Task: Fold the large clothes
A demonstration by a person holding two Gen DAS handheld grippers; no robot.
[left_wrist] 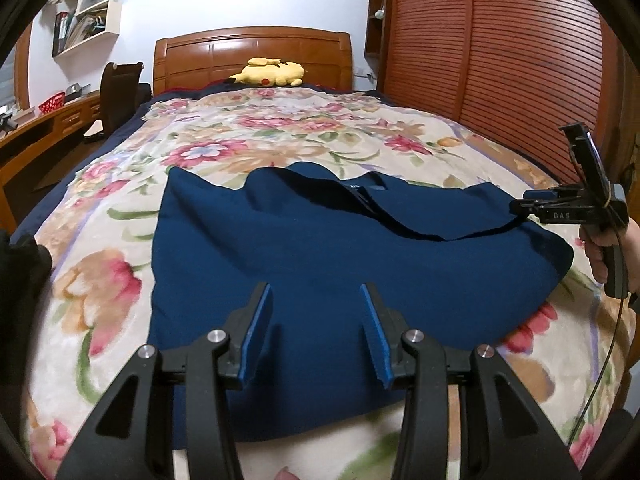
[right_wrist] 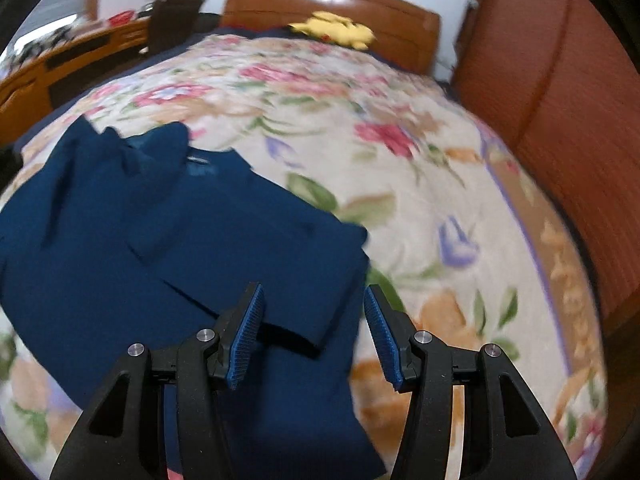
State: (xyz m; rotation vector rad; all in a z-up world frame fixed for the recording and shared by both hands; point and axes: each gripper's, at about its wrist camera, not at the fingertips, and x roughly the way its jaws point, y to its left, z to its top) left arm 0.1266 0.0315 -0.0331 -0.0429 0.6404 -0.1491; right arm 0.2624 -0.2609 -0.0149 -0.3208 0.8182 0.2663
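- Your left gripper (left_wrist: pixel 316 292) hangs over the near part of the navy garment (left_wrist: pixel 320 264), jaws apart, blue pads bare, nothing pinched between them.
- Your right gripper (right_wrist: pixel 314 294) is also spread wide, nothing gripped; its left pad sits above the garment's right edge, its right pad above the blanket.
- From the left wrist view, your right gripper (left_wrist: pixel 520 208) shows side-on at the far right, its tip at the garment's right corner; whether it touches the cloth you cannot tell from there.
- Your right hand (left_wrist: pixel 600 248) wraps the handle, a thin cable trailing down from it.
- Navy garment (right_wrist: pixel 192 248) lies on the floral blanket (left_wrist: pixel 280 140), already folded inward: a flap or sleeve crosses the upper part diagonally, a small label showing near the collar.
- Garment sits near the foot of the bed, roughly centred, left side squared off, right side rounded.
- Yellow plush toy (left_wrist: pixel 270 72) rests at the far end against the wooden headboard (left_wrist: pixel 252 52), well apart from the garment.
- Slatted wooden wardrobe (left_wrist: pixel 500 60) stands along the right of the bed; desk (left_wrist: pixel 44 128) and dark chair (left_wrist: pixel 120 92) on the left.
- Right wrist view is motion-blurred, fine detail unclear.
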